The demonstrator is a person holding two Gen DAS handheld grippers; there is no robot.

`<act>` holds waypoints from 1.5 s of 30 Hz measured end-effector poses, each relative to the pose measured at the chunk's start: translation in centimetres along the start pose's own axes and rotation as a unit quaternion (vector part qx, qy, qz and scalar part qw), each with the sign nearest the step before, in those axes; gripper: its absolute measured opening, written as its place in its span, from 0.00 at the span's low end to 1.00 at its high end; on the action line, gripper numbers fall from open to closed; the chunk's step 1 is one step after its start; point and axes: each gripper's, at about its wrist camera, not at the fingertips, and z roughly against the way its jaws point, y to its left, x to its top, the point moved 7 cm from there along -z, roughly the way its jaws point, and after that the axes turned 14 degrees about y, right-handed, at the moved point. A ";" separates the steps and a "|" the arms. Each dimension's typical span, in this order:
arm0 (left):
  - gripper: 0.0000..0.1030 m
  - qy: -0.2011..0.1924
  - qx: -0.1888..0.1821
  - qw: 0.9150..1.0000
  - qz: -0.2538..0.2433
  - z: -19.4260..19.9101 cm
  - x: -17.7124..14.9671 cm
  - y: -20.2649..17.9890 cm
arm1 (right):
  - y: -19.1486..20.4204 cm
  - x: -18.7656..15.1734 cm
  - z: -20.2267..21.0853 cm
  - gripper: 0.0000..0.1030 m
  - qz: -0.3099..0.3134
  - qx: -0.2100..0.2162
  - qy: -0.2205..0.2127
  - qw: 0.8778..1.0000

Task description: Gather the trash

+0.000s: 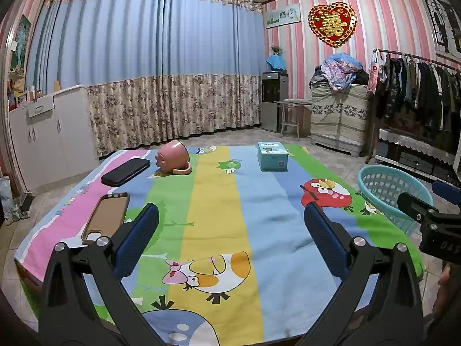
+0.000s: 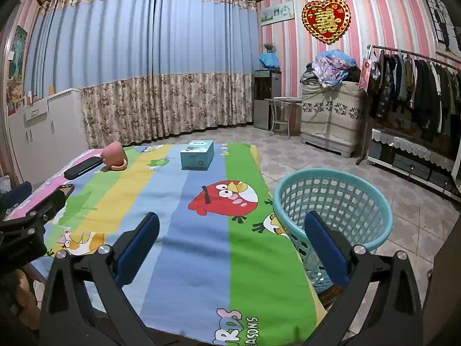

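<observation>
- Nearest to us, our left gripper hangs above the desk's cartoon-bird cloth, its jaws spread wide with nothing between them.
- Our right gripper hovers over the cloth's right part, jaws likewise released and empty; its right finger sits in front of the basket.
- The turquoise mesh basket stands just off the desk's right edge, on the tiled floor; we cannot see anything inside it.
- Just left of our left gripper, a phone case lies flat on the pink stripe.
- On the red bird print we see a small dark strip, which may be trash or part of the print; we cannot tell.
- Further back on the left, a black pouch lies on the cloth, with a tipped pink mug just beside it.
- Towards the far edge, well apart from the mug, stands a light-blue box.
- Beyond the desk hang blue and floral curtains.
</observation>
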 end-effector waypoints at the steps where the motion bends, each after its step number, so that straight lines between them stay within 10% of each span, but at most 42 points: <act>1: 0.95 0.001 0.000 1.000 0.001 0.0 0.0 0.0 | 0.0 0.0 -0.1 0.96 0.001 -0.001 0.001 1.000; 45: 0.95 -0.005 -0.001 1.000 0.005 0.4 0.4 0.3 | 0.4 0.0 -0.3 0.96 0.002 -0.012 0.001 1.000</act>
